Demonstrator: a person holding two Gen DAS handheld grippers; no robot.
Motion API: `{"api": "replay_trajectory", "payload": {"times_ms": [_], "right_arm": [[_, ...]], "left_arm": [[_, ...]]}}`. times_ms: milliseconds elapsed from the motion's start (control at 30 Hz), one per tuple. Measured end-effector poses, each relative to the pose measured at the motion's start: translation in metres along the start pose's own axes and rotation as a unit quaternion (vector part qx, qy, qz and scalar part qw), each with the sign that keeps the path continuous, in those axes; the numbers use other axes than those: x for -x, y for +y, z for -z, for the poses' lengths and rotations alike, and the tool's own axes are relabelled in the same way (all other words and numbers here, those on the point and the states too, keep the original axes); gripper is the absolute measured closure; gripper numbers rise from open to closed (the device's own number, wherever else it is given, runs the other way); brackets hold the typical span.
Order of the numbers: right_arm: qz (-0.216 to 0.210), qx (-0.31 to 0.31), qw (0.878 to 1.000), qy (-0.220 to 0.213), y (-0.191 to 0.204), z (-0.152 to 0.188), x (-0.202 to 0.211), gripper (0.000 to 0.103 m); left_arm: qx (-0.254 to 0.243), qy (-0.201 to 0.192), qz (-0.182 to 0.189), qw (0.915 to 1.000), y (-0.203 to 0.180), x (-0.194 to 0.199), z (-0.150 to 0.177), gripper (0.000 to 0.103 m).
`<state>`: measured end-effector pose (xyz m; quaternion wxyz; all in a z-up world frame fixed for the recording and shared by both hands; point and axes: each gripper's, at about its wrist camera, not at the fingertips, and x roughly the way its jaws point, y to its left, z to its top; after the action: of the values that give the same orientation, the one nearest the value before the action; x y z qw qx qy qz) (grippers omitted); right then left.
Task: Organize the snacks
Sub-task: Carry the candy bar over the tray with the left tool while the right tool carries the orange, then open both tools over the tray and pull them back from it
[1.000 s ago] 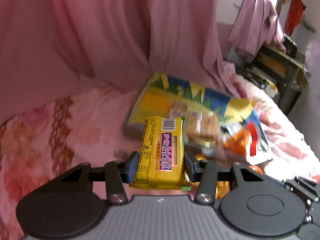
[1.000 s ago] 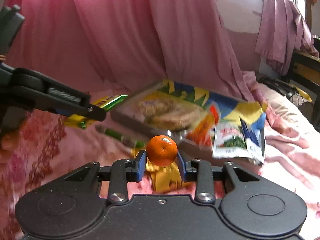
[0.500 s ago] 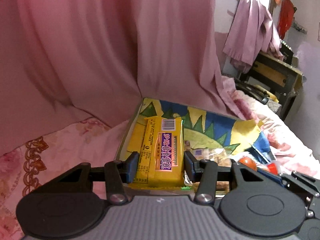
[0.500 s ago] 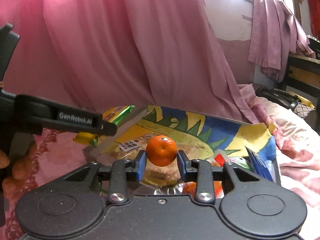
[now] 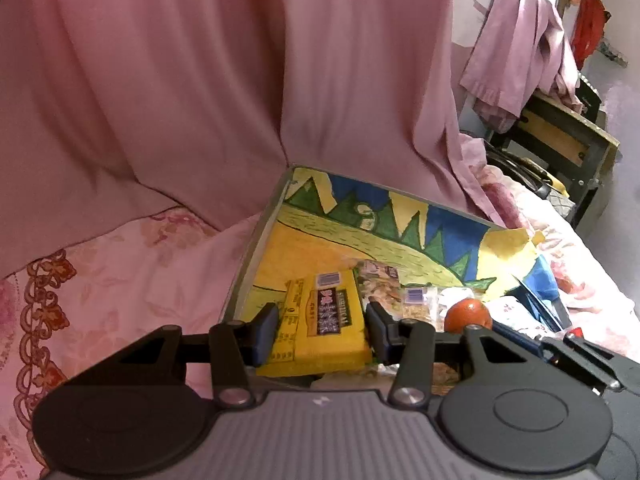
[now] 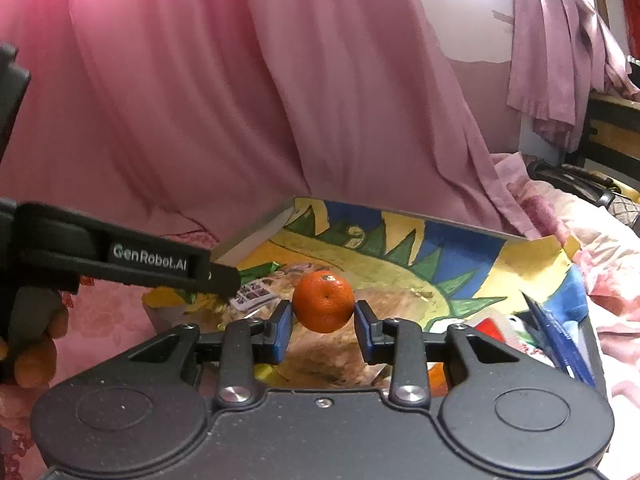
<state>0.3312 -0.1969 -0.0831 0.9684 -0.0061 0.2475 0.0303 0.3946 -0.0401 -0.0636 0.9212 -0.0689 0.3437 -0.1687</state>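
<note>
My left gripper (image 5: 322,330) is open around a yellow snack packet (image 5: 320,324), which lies loose between the fingers inside the colourful box (image 5: 256,248). My right gripper (image 6: 323,326) is shut on a small orange (image 6: 323,301) and holds it over the same box (image 6: 460,248). The orange also shows in the left wrist view (image 5: 468,314). Other snack packets (image 5: 380,286) lie on the box floor. The left gripper's arm (image 6: 120,258) reaches into the box at the left of the right wrist view.
The box sits on a pink floral bedspread (image 5: 120,280) against a pink curtain (image 5: 240,80). A blue and white packet (image 6: 556,332) lies at the box's right side. Dark furniture (image 5: 560,148) stands at the far right.
Both grippers moved forward over the box. My left gripper opened and let the yellow packet down into the box. My right gripper keeps its hold on the orange.
</note>
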Motion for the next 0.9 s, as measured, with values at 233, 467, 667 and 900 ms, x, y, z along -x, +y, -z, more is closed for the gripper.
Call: {"api": "replay_trajectory", "payload": {"times_ms": [233,467,667,900], "right_arm": [[-0.003,-0.003,1.0,-0.001,0.003,0.004,-0.007,0.063],[0.01,0.0,1.0,-0.005,0.003,0.002,-0.002,0.047],[0.03,-0.003,0.999,-0.017,-0.001,-0.006,0.022,0.029],[0.045,0.003,0.997,-0.058,-0.001,-0.02,0.076,0.011]], "left_arm": [[0.018,0.005,0.007,0.9998,0.006,-0.001,-0.001,0.051],[0.02,0.01,-0.006,0.9997,0.004,0.002,-0.005,0.042],[0.026,-0.01,0.006,0.9996,0.0,0.027,-0.012,0.021],[0.011,-0.055,-0.01,0.9984,-0.011,0.079,-0.012,0.002]]}}
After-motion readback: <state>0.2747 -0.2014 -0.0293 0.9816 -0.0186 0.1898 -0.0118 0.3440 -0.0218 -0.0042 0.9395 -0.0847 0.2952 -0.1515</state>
